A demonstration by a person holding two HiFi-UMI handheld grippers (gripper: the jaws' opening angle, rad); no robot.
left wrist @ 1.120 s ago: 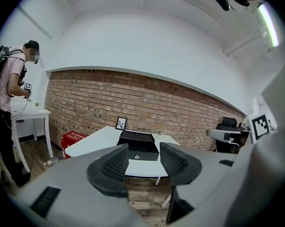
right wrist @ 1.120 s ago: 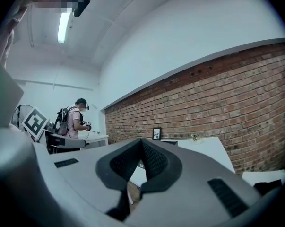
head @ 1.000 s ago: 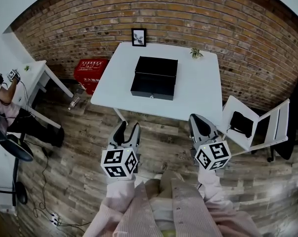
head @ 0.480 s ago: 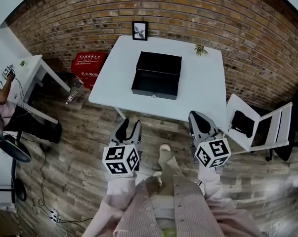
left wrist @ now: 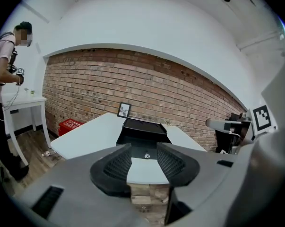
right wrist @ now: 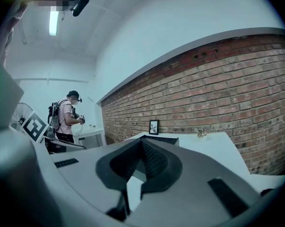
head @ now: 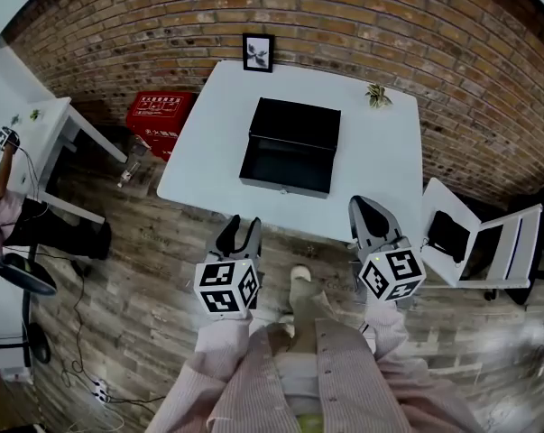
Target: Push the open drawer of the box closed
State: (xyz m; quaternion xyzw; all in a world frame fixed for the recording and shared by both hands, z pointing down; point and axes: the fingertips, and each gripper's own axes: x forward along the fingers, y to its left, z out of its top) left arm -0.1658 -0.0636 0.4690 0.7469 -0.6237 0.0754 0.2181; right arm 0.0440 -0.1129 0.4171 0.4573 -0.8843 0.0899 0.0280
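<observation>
Left tongs (head: 238, 227) released, empty, jaws just narrowing; right tongs (head: 366, 207) clenched. Ahead, we risk skidding the box (head: 297, 123) by pushing the drawer (head: 285, 164) off-centre.

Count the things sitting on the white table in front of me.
3. The black box sits mid-table with its drawer pulled open; a framed picture stands at the far edge by the brick wall; a small plant is near the far right corner. Nothing seems hidden.
</observation>
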